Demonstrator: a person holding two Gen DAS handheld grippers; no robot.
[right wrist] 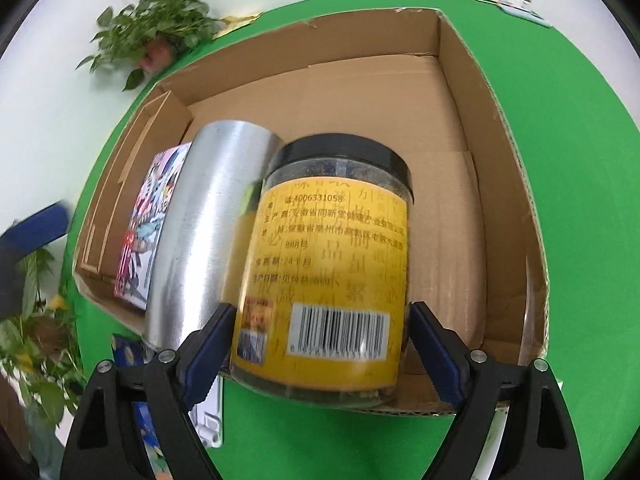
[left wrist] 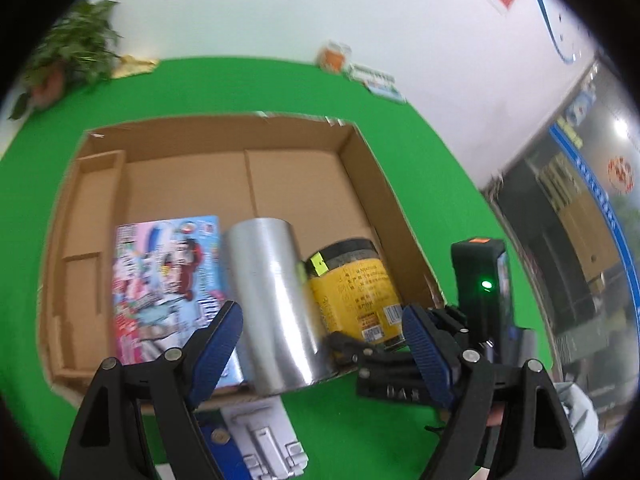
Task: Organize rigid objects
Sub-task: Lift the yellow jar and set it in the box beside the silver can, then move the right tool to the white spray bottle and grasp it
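An open cardboard box [left wrist: 360, 168] sits on the green table. Along its near side lie a colourful printed pack [left wrist: 168, 280], a silver can [left wrist: 272, 300] and a yellow-labelled jar [left wrist: 352, 288] with a black lid. My left gripper [left wrist: 322, 310] hovers open over the can's near end, its pads clear of the can. In the right wrist view the jar [right wrist: 332, 264] lies between the fingers of my right gripper [right wrist: 320, 312], leaning on the silver can [right wrist: 200, 232]. A thin gap shows at the right pad [right wrist: 428, 344], so that gripper is open around the jar.
A white and blue packaged item [left wrist: 264, 440] lies on the table before the box's front wall. A potted plant [right wrist: 160, 24] stands at the far left corner, an orange cup [left wrist: 334, 56] and cards at the far edge. The box's far half [right wrist: 360, 100] is bare cardboard.
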